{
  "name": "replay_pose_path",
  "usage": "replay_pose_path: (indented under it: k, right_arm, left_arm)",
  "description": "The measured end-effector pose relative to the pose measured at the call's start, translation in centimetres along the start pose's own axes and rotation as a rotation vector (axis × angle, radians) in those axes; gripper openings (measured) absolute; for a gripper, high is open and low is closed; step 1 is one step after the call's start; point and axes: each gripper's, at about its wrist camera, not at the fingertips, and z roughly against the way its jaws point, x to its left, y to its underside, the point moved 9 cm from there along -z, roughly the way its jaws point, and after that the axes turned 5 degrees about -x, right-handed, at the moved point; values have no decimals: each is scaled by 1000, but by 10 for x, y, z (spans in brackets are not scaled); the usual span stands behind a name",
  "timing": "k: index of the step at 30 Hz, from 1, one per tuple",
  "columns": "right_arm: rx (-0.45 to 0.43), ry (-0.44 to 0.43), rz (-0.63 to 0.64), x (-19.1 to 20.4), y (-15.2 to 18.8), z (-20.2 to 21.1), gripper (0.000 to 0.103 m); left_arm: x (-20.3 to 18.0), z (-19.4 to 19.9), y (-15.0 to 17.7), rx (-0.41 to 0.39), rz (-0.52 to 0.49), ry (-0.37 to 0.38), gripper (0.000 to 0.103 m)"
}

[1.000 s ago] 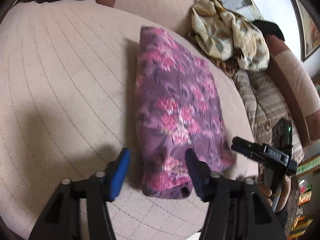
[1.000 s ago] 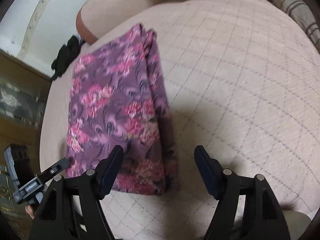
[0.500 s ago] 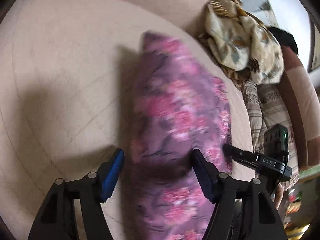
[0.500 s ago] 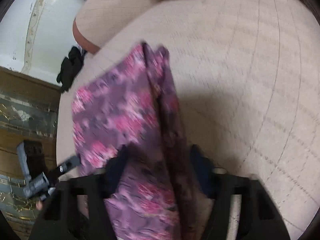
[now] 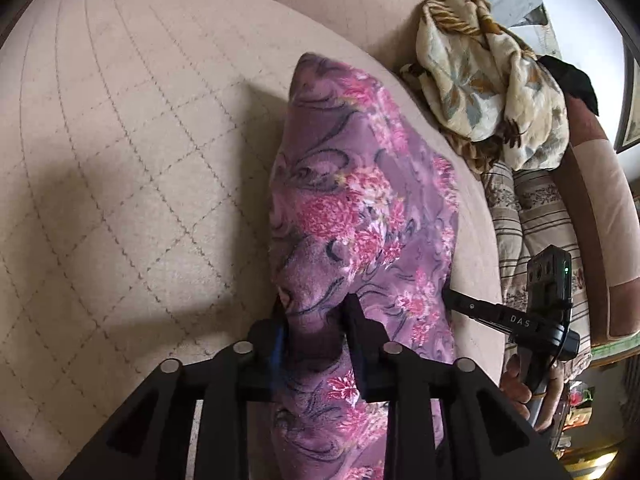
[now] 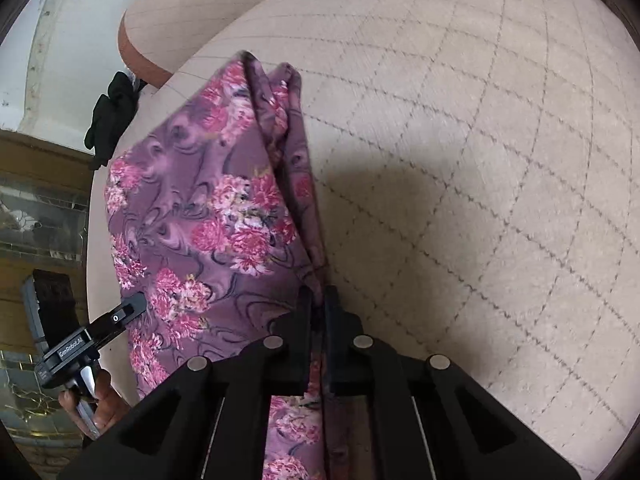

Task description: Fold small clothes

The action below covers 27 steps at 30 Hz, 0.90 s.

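1. Purple floral garment (image 5: 360, 216): lies as a long folded strip on the quilted beige cushion (image 5: 120, 160), its near end drawn up toward both cameras, its far end resting flat.
2. Handling, by my reckoning: light, limp knit with no stiffness of its own. It will sag between two grip points and the stacked layers may slide apart. Best taken at the two near corners, through every layer at once.
3. Left gripper (image 5: 316, 316): jaws closing, a thick bunch of the cloth's near left edge between them, and the pads already appear to press it.
4. Right gripper (image 6: 318, 308): jaws drawn almost together, clamped on the thin near right edge of the garment, where several layers meet.
5. Each view shows the other tool beside the cloth, a hand (image 6: 100, 400) around its handle.
6. Surroundings: a crumpled cream floral blanket (image 5: 492, 92) and striped cushions (image 5: 532, 216) lie well apart at the sofa's back; a dark cloth (image 6: 112, 112) sits off the cushion's far edge.
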Motion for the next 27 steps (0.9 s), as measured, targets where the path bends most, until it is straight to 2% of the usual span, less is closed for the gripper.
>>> replay_pose_path:
  k: [2, 3, 4, 5, 6, 7, 9, 12, 14, 16, 17, 19, 21, 23, 25, 26, 27]
  right_arm:
    - [-24, -5, 8, 5, -2, 4, 10]
    - [-55, 0, 13, 6, -6, 11, 13]
    - [-79, 5, 20, 8, -9, 17, 20]
    - [-109, -6, 21, 10, -13, 30, 27]
    - [-135, -33, 17, 16, -19, 39, 47]
    - [-152, -54, 16, 23, -26, 46, 63]
    - [-160, -46, 42, 38, -44, 52, 67]
    - [-129, -31, 71, 53, -72, 32, 67]
    - [-93, -30, 38, 46, -83, 8, 64]
    - [-83, -78, 9, 43, -85, -9, 31]
    - [-91, -91, -4, 38, -81, -14, 29]
    - [-82, -64, -3, 28, -75, -20, 12]
    - [-74, -96, -16, 28, -80, -14, 8]
    - [-83, -77, 18, 32, -83, -5, 7]
    - [-95, -24, 48, 29, -84, -12, 6]
    - [-67, 14, 50, 22, -82, -26, 6]
    - [-57, 8, 32, 21, -82, -33, 6]
  left_arm:
    - [-2, 5, -1, -10, 2, -5, 36]
    - [-3, 7, -2, -12, -5, -6, 41]
    - [-8, 13, -4, -24, -21, -8, 44]
    - [-10, 17, -7, -35, -26, -8, 53]
    - [-16, 23, -12, -53, -31, -7, 61]
    - [-22, 26, -18, -60, -44, -7, 64]
    - [-33, 28, -31, -61, -79, -24, 69]
    - [-44, 16, -56, -63, -126, -64, 72]
    - [-37, 0, -70, -54, -132, -99, 72]
    - [-20, -15, -73, -49, -79, -73, 70]
    - [-13, -20, -71, -50, -63, -59, 70]
    - [2, -33, -64, -22, -8, -48, 70]
    - [5, -36, -66, -4, 63, 9, 53]
    - [-4, -29, -69, -9, 50, 27, 50]
    - [-7, -32, -67, -34, -24, -22, 50]
    - [-3, -39, -65, -35, -46, -56, 52]
    - [1, -43, -65, -41, -43, -66, 57]
